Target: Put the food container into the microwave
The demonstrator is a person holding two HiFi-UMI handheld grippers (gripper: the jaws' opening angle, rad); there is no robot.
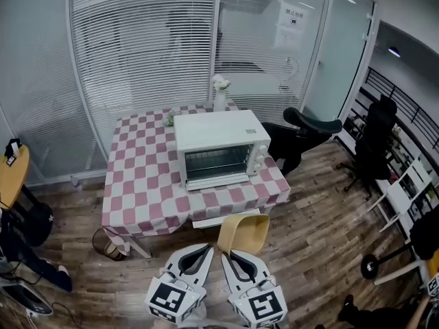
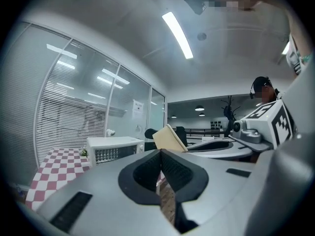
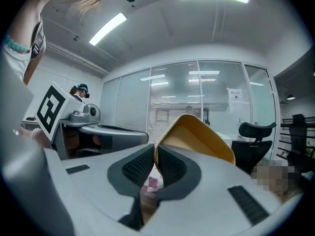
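Microwave shut on checkered table, right hand-held gripper pinching food container, left hand-held gripper closed, empty.

I count two grippers: the left gripper and the right gripper. There is one yellow food container. One white microwave sits on one checked counter, and one vase of white flowers stands there too. Black office chairs come to two (the near chair beside the counter, the far chair further right, as best my feed shows). One paper notice hangs on the glass wall, and one basket sits on the floor.
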